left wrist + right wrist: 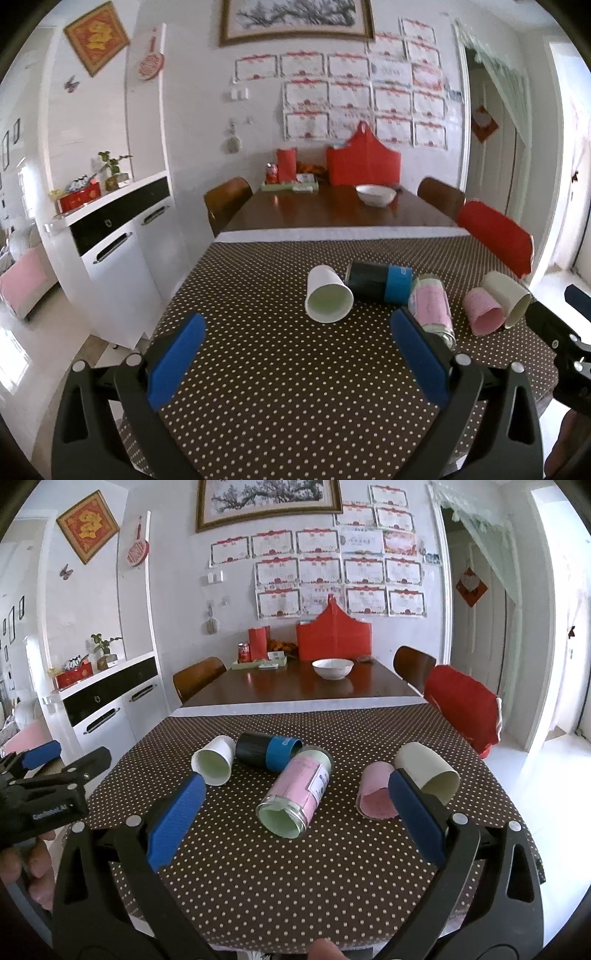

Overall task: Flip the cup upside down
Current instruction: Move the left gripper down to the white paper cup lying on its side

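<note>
Dotted tablecloth (295, 867) carrying five cups on their sides near mid-table: white cup (213, 760), pink jar (295, 794). Left gripper (295, 354) and right gripper (295, 819) both wide, empty. Risk: nudging a cup, rolling toward the right edge.

In the left wrist view, the left gripper's right finger (421, 354) covers the lower left side of the glass jar (432, 306), and the jar hides the blue end of the dark cup (376, 280). The right gripper (561, 339) is cut off by the right edge there. In the right wrist view, the right gripper's right finger (417, 816) covers part of the pink cup (375, 794) and the near side of the cream cup (428, 770). The printing on the jar's label (321, 779) and on the wall certificates (317, 568) is too small to read. The hand (27, 867) at the left edge is partly cut off.
</note>
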Available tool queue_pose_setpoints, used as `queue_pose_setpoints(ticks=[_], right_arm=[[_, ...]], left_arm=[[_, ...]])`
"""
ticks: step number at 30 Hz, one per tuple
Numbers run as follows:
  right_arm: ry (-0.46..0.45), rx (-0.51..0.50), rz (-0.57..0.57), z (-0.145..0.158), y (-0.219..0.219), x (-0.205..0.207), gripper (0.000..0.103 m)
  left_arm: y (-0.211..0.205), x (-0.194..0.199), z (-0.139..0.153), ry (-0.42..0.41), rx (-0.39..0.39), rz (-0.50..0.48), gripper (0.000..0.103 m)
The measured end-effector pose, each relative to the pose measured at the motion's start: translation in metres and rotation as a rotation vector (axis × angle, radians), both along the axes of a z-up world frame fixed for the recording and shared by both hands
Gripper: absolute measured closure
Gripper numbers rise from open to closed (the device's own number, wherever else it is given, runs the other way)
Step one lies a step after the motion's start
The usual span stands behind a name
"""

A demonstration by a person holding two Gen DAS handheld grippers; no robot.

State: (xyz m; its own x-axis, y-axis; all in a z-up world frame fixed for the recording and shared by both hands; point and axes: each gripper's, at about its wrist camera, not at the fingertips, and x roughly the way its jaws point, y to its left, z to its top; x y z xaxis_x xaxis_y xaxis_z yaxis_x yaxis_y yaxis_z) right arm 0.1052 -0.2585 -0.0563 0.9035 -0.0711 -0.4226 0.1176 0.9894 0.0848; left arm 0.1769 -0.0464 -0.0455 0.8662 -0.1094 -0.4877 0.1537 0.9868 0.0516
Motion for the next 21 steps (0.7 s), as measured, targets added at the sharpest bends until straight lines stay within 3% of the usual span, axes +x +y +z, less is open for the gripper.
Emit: queue_pose_setpoints(ticks=[6, 15, 21], right_arm=[[0.044, 0.023, -0.010, -0.006, -0.014, 0.027, 0.006], [0.120, 0.055, -0.034, -0.021, -0.040, 0.072, 0.006], [0.154, 0.077, -0.035, -0.030, -0.051, 0.098, 0.006]], left_arm=[[-0.016, 0.052, -0.008, 0.130, 0.031, -0.029, 0.004], [-0.032, 0.145, -0.039, 0.356, 0.017, -0.047, 0.004], [-0.043, 0.195, -0.059, 0.460, 0.003, -0.036, 0.004]])
